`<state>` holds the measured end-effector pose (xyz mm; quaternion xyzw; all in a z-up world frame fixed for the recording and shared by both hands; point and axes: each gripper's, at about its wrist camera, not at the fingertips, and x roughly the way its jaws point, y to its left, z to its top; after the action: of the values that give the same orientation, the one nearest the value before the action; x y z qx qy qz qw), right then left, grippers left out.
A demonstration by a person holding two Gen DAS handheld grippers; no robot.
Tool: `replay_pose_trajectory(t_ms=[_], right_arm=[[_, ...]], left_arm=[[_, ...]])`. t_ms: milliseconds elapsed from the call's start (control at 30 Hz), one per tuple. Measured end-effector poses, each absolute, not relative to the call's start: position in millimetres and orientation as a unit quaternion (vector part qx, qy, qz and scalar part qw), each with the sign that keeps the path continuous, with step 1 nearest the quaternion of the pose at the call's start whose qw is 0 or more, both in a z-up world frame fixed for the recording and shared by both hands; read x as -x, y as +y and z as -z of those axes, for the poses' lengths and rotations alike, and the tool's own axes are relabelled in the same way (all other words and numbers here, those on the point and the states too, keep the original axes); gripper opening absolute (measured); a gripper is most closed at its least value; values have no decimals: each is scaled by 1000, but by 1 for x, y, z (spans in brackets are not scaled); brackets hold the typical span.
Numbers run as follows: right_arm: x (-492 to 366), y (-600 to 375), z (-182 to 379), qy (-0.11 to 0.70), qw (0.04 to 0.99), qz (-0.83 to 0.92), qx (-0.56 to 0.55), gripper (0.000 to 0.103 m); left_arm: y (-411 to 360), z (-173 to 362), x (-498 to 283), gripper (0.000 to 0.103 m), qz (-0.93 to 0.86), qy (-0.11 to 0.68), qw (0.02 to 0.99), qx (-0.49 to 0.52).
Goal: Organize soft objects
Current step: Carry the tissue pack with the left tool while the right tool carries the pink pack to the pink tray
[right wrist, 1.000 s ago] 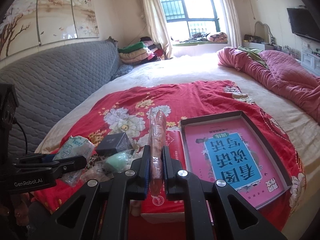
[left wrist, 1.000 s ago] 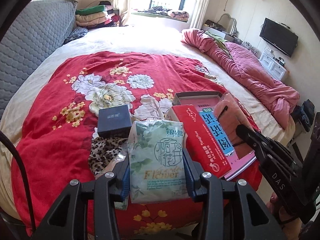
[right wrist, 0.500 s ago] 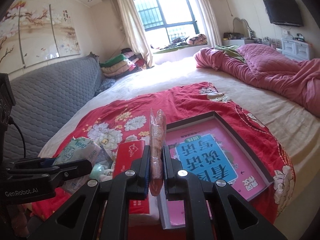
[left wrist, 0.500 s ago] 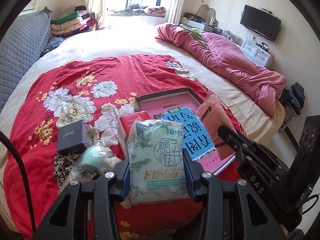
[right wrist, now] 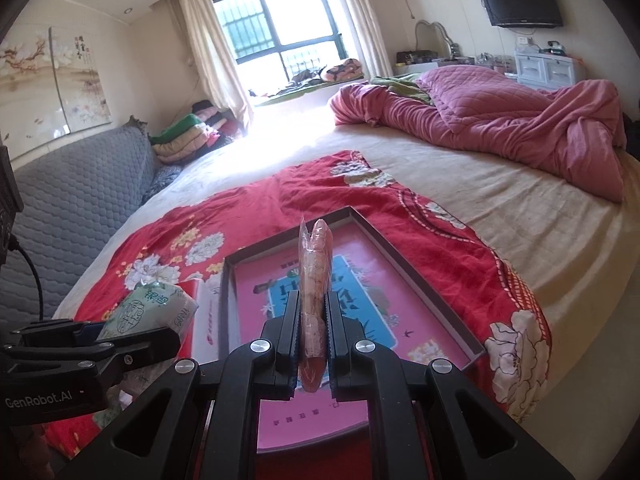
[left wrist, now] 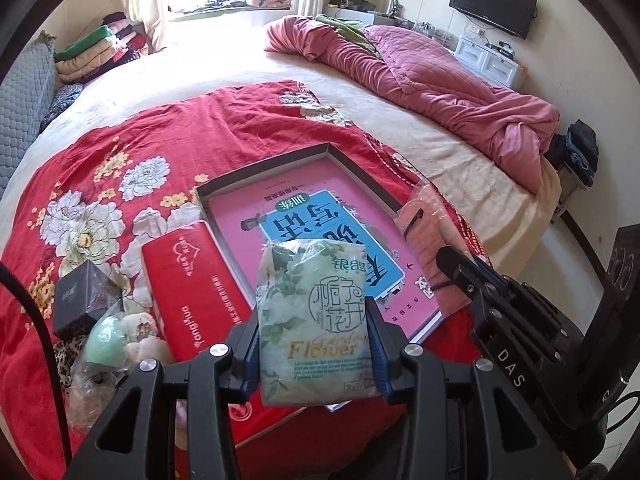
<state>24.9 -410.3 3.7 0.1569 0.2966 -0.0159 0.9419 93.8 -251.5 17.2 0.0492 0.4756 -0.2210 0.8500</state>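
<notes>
Two soft packs in hand at once here, one per gripper, both hanging over the shallow box point(left wrist: 362, 176) on the bed point(left wrist: 460, 160). My left gripper point(left wrist: 316, 344) has its jaws clamped on the sides of the tissue pack point(left wrist: 314, 320), a squashy crinkly plastic pillow with a pale green flower print, held upright so the label faces me. My right gripper point(right wrist: 312, 320) is squeezed down tight on a thin pink packet point(right wrist: 314, 280) in clear film, standing edge-on between the jaws. It looks like a folded cloth or pad, but I can't really tell from this angle.

I'm guessing the box is the drop spot: it's a dark-rimmed cardboard tray with a glossy pink booklet lying flat inside, rigid and flat-bottomed, so floppy stuff should sit in it without sliding off the quilt.

Left of it sit a red box point(left wrist: 196, 284) with hard edges, a little black box point(left wrist: 80, 304), and a bagged mint-green round thing point(left wrist: 106, 342), all on the red floral blanket point(left wrist: 132, 140).
</notes>
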Motion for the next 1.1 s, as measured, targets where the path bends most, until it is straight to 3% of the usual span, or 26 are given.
replay_pose_trajectory(t_ms=[600,1100], right_arm=[[-51,-453,51,347,911,18,-221,11],[-61,-458,73,388,900,63,-187,15]], left_arm=[[-307,49,-117,44,226,539,803,-117],[-317,66,-119,44,227,549,794,-128]])
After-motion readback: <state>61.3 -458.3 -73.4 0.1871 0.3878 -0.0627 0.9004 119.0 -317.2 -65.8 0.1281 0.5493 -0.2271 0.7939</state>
